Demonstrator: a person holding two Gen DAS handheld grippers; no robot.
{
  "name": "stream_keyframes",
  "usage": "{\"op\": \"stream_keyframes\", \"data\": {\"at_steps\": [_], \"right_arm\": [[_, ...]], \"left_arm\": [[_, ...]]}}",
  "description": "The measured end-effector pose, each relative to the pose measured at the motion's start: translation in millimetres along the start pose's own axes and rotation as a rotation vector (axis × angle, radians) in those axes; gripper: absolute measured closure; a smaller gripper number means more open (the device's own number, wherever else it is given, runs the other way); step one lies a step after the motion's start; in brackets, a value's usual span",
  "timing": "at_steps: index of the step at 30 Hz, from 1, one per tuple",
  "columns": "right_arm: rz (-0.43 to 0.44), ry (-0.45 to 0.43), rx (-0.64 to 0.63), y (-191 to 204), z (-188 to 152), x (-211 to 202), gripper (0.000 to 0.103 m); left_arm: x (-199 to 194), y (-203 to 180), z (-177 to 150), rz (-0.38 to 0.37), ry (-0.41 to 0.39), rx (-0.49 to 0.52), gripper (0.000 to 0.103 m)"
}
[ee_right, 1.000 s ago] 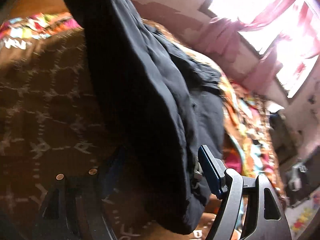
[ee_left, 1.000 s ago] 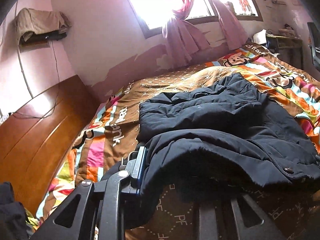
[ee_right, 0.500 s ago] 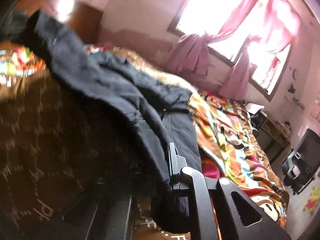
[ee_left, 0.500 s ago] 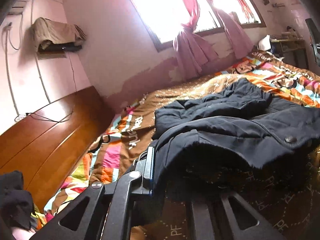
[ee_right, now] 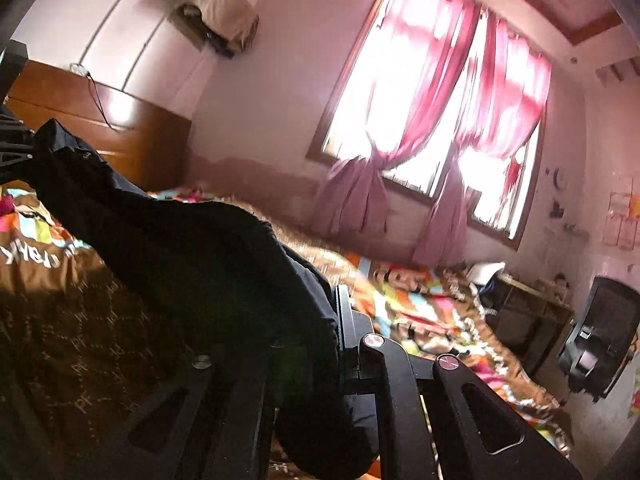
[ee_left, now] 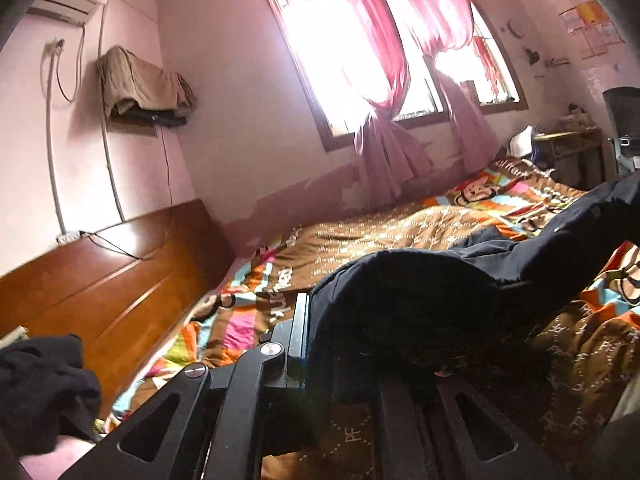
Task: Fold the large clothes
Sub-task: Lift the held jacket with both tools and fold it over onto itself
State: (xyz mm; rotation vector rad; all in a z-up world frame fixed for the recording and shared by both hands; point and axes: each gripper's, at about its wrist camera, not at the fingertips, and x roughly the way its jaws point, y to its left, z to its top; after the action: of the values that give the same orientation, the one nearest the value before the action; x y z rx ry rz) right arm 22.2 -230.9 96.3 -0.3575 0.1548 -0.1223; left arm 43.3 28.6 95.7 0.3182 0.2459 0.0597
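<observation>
Jacket [ee_left: 420, 292], dark, padded, matte, stretched above bedspread [ee_left: 360, 240] between both tools. Left gripper [ee_left: 316, 340] near level, jaws clamped on one edge; right gripper [ee_right: 320, 320] likewise level, pinching far-right edge. Bedspread quilted, brown with bright cartoon panels.

dark jacket [ee_left: 420, 304] hides right finger of left hand-held gripper [ee_left: 340, 344].
</observation>
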Motion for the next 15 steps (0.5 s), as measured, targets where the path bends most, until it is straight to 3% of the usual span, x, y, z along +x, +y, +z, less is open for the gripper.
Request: {"op": "stream_keyframes", "data": {"at_steps": [6,11,15], "right_arm": [[-0.020,-0.067,-0.010,-3,22,-30,0.096],[0.003,-0.018,0.019,-8,23,2,0.096],[0.042,0.049,0.026,-8,21,50,0.096]], "left_arm": [[-18,8,17,-0.006,-0.029,0.018,0.095],[18,3,17,-0.030,0.027,0.023,0.095],[68,-3,21,-0.037,0.095,0.045,0.095]]}}
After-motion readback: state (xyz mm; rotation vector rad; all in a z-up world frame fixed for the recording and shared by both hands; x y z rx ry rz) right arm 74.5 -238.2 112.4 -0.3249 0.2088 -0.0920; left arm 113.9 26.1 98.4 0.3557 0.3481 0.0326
